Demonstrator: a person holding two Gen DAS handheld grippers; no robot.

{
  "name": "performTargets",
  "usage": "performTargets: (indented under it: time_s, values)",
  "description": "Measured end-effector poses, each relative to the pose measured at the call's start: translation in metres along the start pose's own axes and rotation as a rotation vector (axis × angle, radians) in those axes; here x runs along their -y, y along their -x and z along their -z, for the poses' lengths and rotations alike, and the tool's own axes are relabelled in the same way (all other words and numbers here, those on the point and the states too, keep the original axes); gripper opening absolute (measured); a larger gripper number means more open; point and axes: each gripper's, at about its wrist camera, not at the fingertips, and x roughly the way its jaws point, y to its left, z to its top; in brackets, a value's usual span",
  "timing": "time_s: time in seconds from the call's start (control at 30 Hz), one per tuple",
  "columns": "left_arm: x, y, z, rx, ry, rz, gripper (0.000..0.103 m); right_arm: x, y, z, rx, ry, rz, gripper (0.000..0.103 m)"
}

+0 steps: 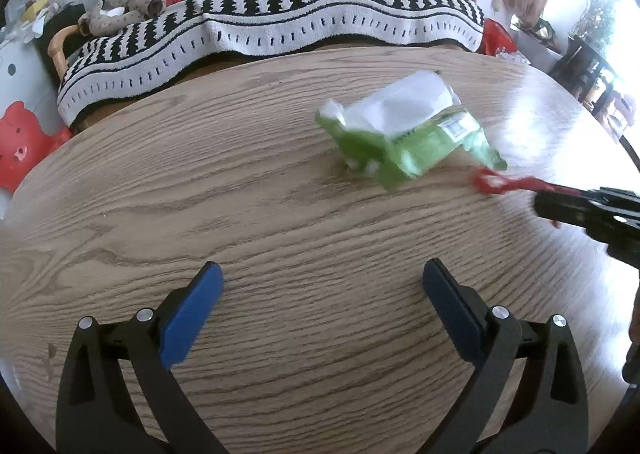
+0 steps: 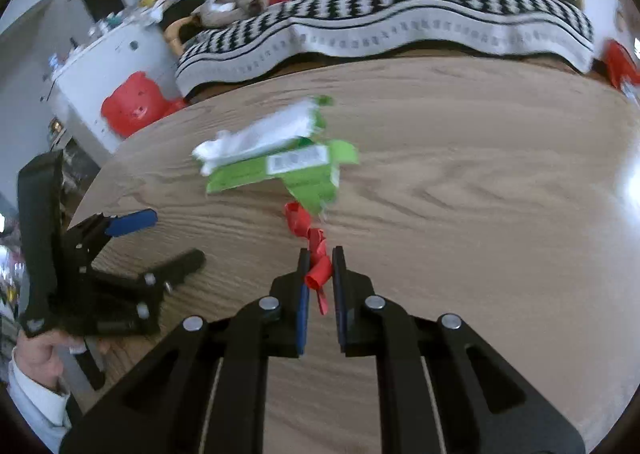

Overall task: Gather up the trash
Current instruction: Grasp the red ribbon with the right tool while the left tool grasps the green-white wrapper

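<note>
Red twisted plastic scrap [image 2: 316,254] clamped in the right gripper [image 2: 320,260].
Lift straight up, clear of the crumpled green-and-white wrapper [image 2: 280,161] at twelve o'clock; left gripper [image 1: 322,282] stands apart.

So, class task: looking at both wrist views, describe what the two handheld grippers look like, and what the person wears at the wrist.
Both the left gripper and the right gripper have black angular arms with triangular cutouts, round silver pivot bolts and flat blue pads lining the fingers. The left one hangs from a tall black handle. No cables are visible. The person's sleeve is light-coloured with a cuff.
</note>
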Motion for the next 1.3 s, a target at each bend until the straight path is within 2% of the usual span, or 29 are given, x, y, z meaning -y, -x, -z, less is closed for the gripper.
performTargets:
  time_s: [0.13,0.23,0.63,0.83,0.93,0.97,1.0,1.1,1.17,1.3]
  values:
    - [0.006,-0.008,-0.011,0.0,-0.019,0.013,0.097,0.028,0.013,0.007,0.031,-0.06,0.087,0.012]
    - [0.01,-0.014,-0.018,0.0,-0.034,0.022,0.097,0.04,0.015,0.013,0.034,-0.1,0.071,0.012]
    - [0.014,-0.03,-0.04,0.001,-0.066,0.043,0.097,0.029,0.012,0.013,0.055,-0.023,0.123,0.012]
    - [0.017,-0.035,-0.051,0.009,-0.08,0.065,0.096,0.027,0.011,0.014,0.052,-0.022,0.109,0.012]
    - [0.016,-0.033,-0.056,0.043,-0.068,0.114,0.072,0.029,0.012,0.013,0.054,-0.034,0.097,0.012]
    - [0.016,-0.032,-0.058,0.053,-0.067,0.127,0.058,0.03,0.012,0.013,0.055,-0.04,0.094,0.012]
    - [0.017,-0.033,-0.06,0.059,-0.07,0.142,0.05,0.031,0.012,0.012,0.055,-0.042,0.094,0.012]
    - [0.021,-0.033,-0.062,0.065,-0.074,0.157,0.041,0.028,0.011,0.012,0.051,-0.035,0.099,0.012]
    - [0.027,-0.029,-0.058,0.08,-0.086,0.139,0.039,0.027,0.011,0.011,0.045,-0.033,0.101,0.012]
    - [0.034,-0.026,-0.048,0.06,-0.092,0.102,0.037,0.03,0.011,0.01,0.042,-0.07,0.092,0.012]
